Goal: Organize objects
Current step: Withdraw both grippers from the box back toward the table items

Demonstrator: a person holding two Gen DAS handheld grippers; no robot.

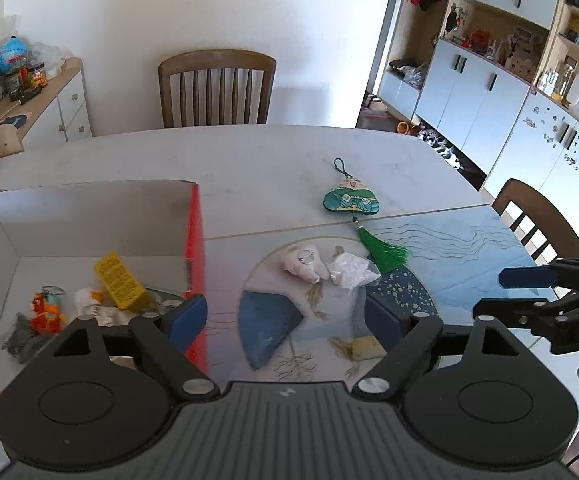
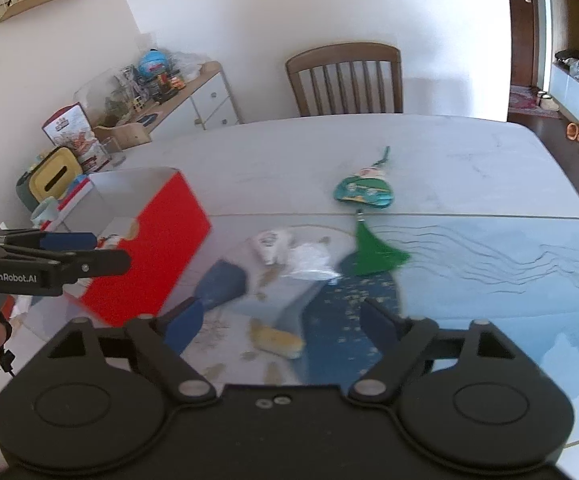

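Room: dining room with white walls, a wooden chair point(image 1: 216, 87) behind the far edge of the desk point(image 1: 249, 160), a cluttered sideboard point(image 1: 41, 96) at the left and cupboards at the right.
Desk surface: pale stone at the far half; a printed blue mat point(image 1: 449, 248) covers the near half, and most of the loose things lie on it.
Red box point(image 1: 195, 248): stands open at the desk's left side, which makes it the likely collecting place. It already holds a yellow ribbed piece point(image 1: 118, 280), an orange figure point(image 1: 46, 312), a small white toy and some grey bits.
Left gripper point(image 1: 283, 320): jaws apart with nothing between them. It hangs over the box's right wall and the mat, angled down, seemingly free for the next pick.
Pink plush point(image 1: 304, 266): lies on the mat near its far edge, right of the box, not yet collected.
Clear plastic bag point(image 1: 351, 270): crumpled, touching the plush on its right side.
Yellow piece point(image 2: 277, 342): lies on the mat near the desk's near edge, between the open pads in the right wrist view; what it is I cannot tell.
Green charm point(image 1: 351, 200): a heart-shaped pouch on the bare stone just beyond the mat, its green tassel point(image 1: 383, 250) trailing onto the mat.
Right gripper point(image 2: 285, 324): jaws apart and empty, angled down over the mat. The blurred view suggests it is moving.
Progress: partway by my judgement; four things remain outside the box.
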